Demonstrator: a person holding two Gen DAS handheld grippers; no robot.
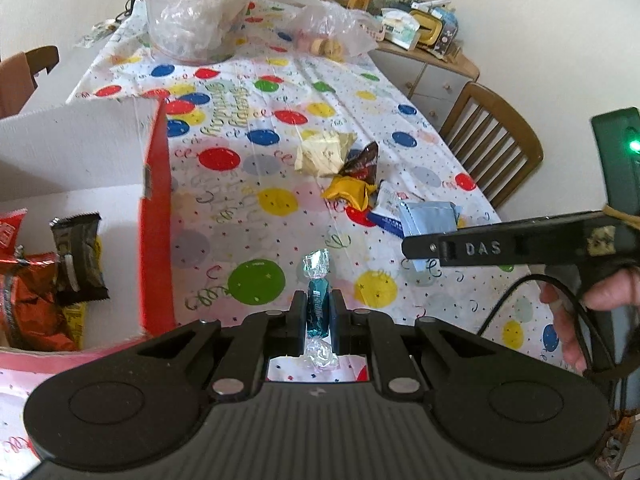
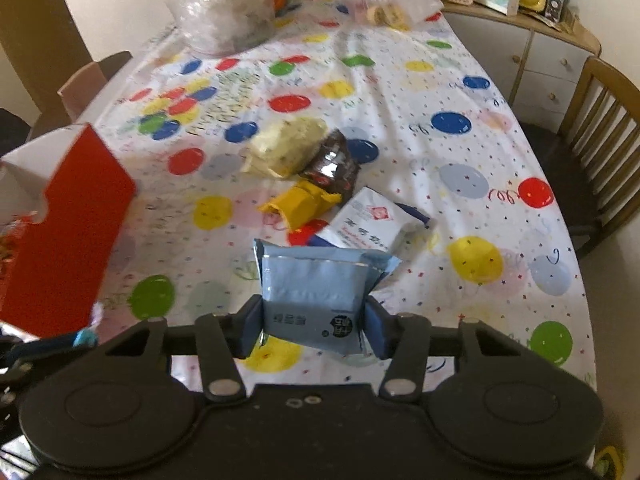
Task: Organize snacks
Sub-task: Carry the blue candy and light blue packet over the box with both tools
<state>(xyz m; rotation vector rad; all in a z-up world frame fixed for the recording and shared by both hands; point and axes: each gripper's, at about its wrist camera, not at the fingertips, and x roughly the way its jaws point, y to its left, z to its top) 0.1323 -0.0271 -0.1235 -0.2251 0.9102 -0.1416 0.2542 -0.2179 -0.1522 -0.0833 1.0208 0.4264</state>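
Observation:
My left gripper (image 1: 319, 312) is shut on a teal wrapped candy (image 1: 318, 304), held above the tablecloth just right of the red box (image 1: 154, 216). The box holds a dark snack pack (image 1: 78, 256) and red packets (image 1: 24, 300). My right gripper (image 2: 314, 320) is shut on a light blue snack packet (image 2: 316, 296); it also shows in the left wrist view (image 1: 428, 220), held above the table. Loose snacks lie mid-table: a pale yellow packet (image 2: 286, 148), a brown packet (image 2: 332, 166), a yellow wrapper (image 2: 300, 204) and a white packet (image 2: 372, 220).
The red box (image 2: 68, 232) stands at the left. Clear plastic bags (image 1: 192, 16) sit at the table's far end. A wooden chair (image 1: 492, 140) stands at the right edge, with a cluttered cabinet (image 1: 436, 60) behind it. The balloon tablecloth (image 2: 440, 80) covers the table.

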